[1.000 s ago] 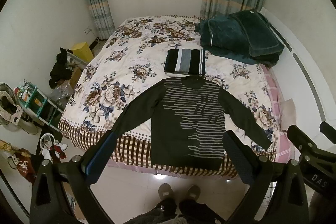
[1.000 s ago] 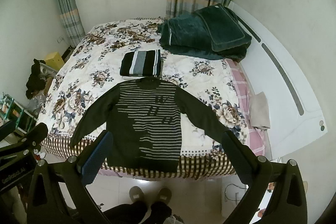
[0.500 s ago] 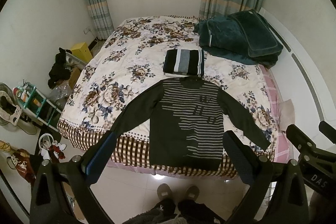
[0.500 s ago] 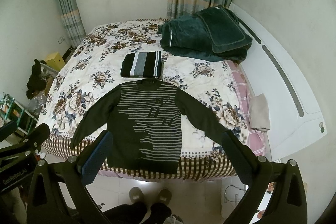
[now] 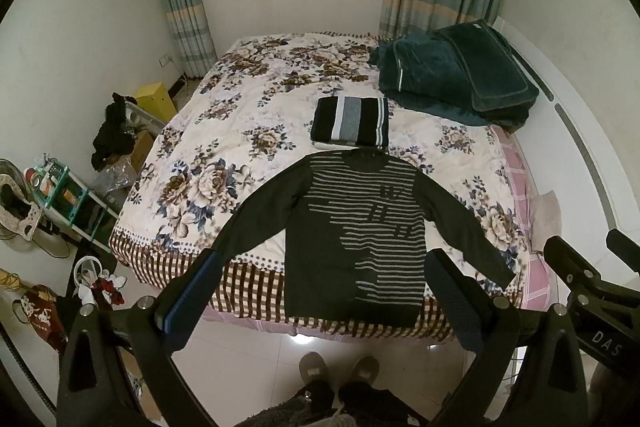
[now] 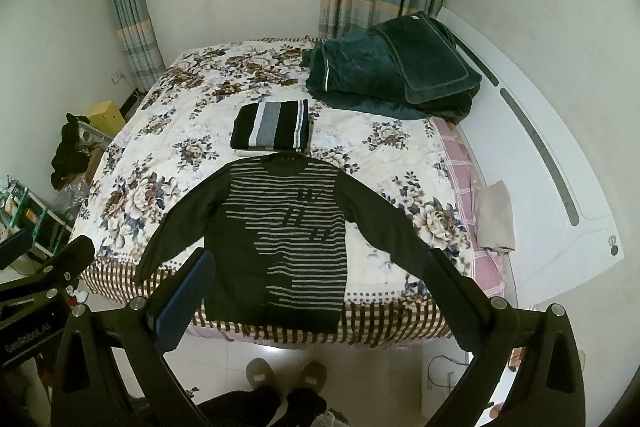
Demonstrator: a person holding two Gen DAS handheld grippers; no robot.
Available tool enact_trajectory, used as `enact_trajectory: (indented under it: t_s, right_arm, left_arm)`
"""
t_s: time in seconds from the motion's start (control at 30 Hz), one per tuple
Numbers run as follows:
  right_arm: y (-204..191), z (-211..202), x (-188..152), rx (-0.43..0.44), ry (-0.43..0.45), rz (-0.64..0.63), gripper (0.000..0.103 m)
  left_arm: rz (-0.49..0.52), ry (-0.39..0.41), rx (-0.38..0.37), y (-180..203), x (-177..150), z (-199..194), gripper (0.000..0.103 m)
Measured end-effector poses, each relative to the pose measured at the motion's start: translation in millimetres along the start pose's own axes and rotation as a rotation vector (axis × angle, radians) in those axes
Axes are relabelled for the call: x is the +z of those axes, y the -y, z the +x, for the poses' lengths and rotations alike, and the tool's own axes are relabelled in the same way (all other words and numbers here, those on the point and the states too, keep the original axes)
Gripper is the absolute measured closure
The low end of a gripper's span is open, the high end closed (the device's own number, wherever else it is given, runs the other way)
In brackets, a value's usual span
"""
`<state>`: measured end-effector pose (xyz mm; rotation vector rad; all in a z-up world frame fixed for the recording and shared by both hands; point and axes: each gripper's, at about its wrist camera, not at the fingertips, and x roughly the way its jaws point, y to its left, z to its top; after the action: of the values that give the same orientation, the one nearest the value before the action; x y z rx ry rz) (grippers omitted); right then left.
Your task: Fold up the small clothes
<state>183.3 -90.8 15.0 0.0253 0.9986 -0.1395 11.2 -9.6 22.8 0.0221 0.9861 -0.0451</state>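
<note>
1. My left gripper (image 5: 326,293) sits along the bottom of the left wrist frame, its two fingers spread wide apart with nothing between them.
2. My right gripper (image 6: 318,293) fills the bottom of the right wrist frame the same way: fingers wide apart, gripping nothing.
3. In the left wrist view my right gripper pokes in at the lower right edge; in the right wrist view my left gripper shows at the lower left edge. The two are side by side, apart.
4. My feet (image 5: 339,371) in slippers show at bottom centre, side by side, under both grippers.
</note>
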Motion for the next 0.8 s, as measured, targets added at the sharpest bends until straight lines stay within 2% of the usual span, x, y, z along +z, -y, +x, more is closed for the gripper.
enact_trajectory:
  t_s: [0.17, 0.37, 0.5, 0.67, 0.73, 0.8]
  right_arm:
    - [0.5, 0.3, -2.1, 0.000, 0.001, 0.001, 0.000]
    - [0.3, 0.8, -1.0, 0.001, 0.004, 0.005, 0.000]
    - [-1.7, 13.1, 1.9, 0.010, -0.003, 0.039, 0.000]
    - [17.8, 69.1, -12.9, 0.050, -0.047, 0.138, 0.000]
    - [37.4, 103.1, -19.9, 0.023, -0.086, 0.194, 0.000]
    - [66.8, 141.4, -31.2, -0.023, -0.138, 0.267, 0.000]
  left_arm:
    - [0.001, 0.000, -0.001, 0.2, -0.9, -0.1, 0.000]
    - [0.006, -0.003, -0.009, 7.8, 14.4, 4.3, 0.000]
    - [0.003, 0.009, -0.005, 6.9, 17.6, 9.5, 0.000]
    - [0.033, 0.100, 0.072, 6.0, 27.2, 53.8, 0.000]
    - [0.036, 0.120, 0.107, -0.9, 24.6, 79.9, 0.000]
    - [0.032, 0.109, 0.108, -2.3, 27.0, 111.6, 0.000]
